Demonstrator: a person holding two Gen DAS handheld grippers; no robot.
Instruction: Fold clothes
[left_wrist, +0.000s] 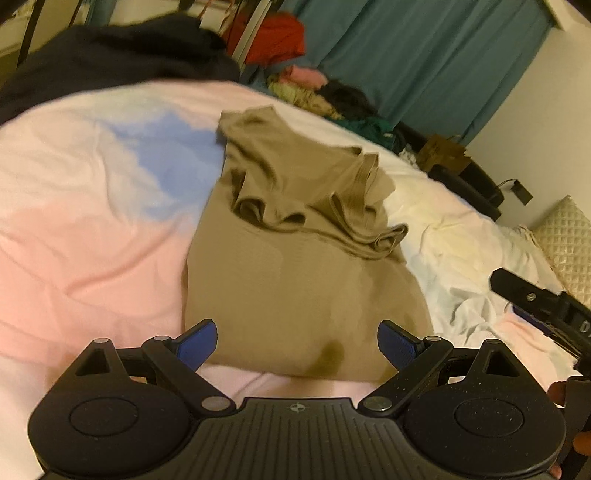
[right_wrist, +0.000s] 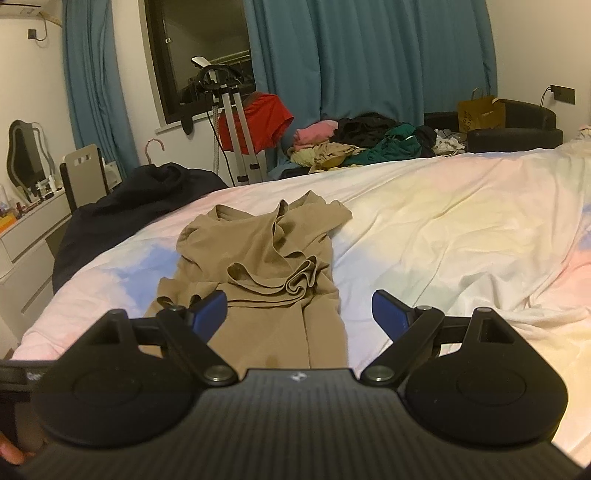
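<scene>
One tan shirt (left_wrist: 295, 288) lies on the bed (left_wrist: 92, 258), light, soft and floppy, best pinched at its near hem corners; left tool (left_wrist: 297, 341) and right tool (right_wrist: 299, 314) are both released, empty.

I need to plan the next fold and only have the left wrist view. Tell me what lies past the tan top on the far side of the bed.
Observer: Beyond the tan top the bed ends at a heap of loose clothes, pink, black and green.
Operator: Report the wall behind that heap.
Observer: Teal curtains flank a dark window, which your view crops out.
Operator: Describe the left edge of the bed.
Observer: A dark garment lies there, with a white dresser and a mirror beside it.
Operator: Give me the right tongs.
Observer: The right tongs are open and empty, near the top's hem.
</scene>
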